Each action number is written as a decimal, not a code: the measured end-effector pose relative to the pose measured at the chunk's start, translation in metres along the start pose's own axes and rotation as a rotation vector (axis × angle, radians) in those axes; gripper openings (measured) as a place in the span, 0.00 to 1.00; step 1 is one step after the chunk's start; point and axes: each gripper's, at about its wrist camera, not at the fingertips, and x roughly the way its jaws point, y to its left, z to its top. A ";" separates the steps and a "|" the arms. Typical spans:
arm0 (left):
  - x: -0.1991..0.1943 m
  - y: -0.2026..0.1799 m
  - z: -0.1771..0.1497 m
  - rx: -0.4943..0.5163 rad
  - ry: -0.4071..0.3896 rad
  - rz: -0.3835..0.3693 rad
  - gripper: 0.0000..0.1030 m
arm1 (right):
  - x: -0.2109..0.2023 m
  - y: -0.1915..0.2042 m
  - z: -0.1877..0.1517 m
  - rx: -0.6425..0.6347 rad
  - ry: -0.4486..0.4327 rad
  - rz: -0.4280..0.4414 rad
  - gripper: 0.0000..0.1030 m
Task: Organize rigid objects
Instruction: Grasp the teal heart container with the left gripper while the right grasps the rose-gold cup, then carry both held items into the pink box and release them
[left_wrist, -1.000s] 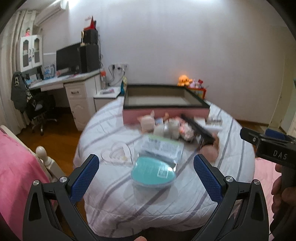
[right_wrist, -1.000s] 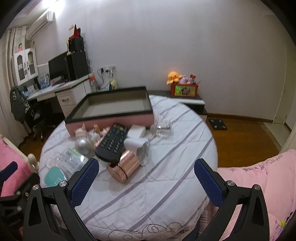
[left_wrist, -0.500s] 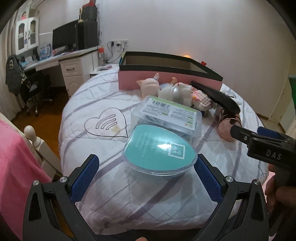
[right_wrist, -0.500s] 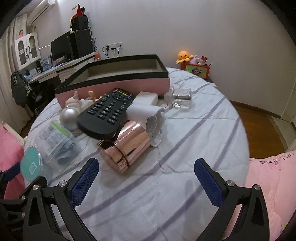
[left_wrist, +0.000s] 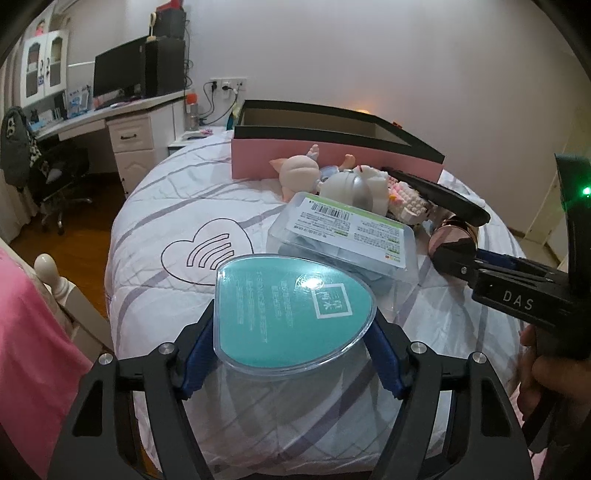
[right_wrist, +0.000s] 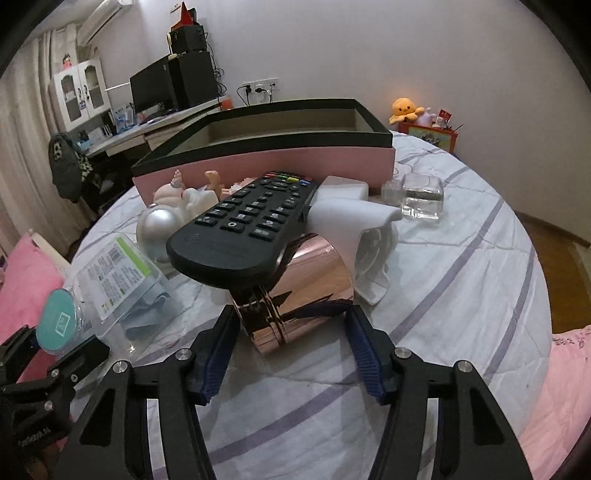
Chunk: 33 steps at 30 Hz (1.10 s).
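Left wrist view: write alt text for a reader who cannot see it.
The left gripper, whose jaws have just been closing, clamps a teal heart-shaped case on a striped bedspread. Behind the case lie a clear labelled box, toys, and an open pink box; the right gripper reaches in alongside.

White wall (left_wrist: 369, 55), desk (left_wrist: 110, 114), wooden floor (left_wrist: 81, 236)

Soft, dim indoor light falls from overhead across my views. A white glare spot sits on the teal teardrop-shaped plastic case (left_wrist: 291, 314), and the rose-gold metallic cylinder (right_wrist: 310, 288) mirrors its surroundings. Fisheye bending curves walls; corners vignette black. Focus stays sharp.
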 end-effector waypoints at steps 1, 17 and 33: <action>-0.001 0.000 0.000 -0.001 -0.002 0.003 0.72 | 0.000 -0.001 0.000 -0.001 0.000 0.002 0.57; -0.007 0.004 0.003 0.003 -0.003 0.022 0.72 | -0.012 -0.015 0.000 0.036 -0.017 0.029 0.86; -0.020 0.001 0.010 0.014 -0.047 0.002 0.72 | -0.011 -0.004 -0.002 0.022 0.004 0.019 0.67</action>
